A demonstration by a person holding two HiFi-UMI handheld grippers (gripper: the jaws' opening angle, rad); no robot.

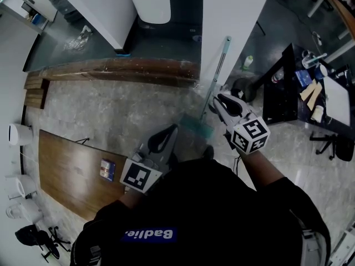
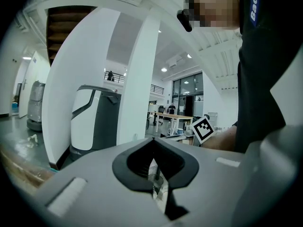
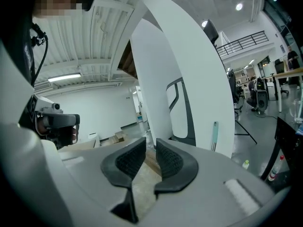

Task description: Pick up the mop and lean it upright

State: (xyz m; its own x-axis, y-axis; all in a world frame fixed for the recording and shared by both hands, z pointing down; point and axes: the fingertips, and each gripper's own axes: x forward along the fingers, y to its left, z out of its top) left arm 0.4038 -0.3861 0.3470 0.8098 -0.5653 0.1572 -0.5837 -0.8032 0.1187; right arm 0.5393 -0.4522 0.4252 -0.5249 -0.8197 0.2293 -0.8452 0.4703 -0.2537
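The mop stands upright with its thin handle [image 1: 217, 71] leaning against the white pillar [image 1: 233, 15] and its teal head [image 1: 195, 127] on the floor. In the right gripper view the teal handle top [image 3: 215, 134] rests on that pillar. My right gripper [image 1: 219, 98] hangs just right of the handle's lower part, apart from it. Its jaws [image 3: 150, 145] stand slightly apart with nothing between them. My left gripper [image 1: 171, 129] is to the left of the mop head, and its jaws [image 2: 152, 141] meet at the tips, empty.
A long wooden step [image 1: 111, 71] runs across the floor behind the mop. A wooden table [image 1: 66, 170] with a small blue box [image 1: 107, 169] lies at the lower left. A black desk [image 1: 280, 101] with clutter stands at the right, with a green bottle [image 1: 248, 61] on the floor near it.
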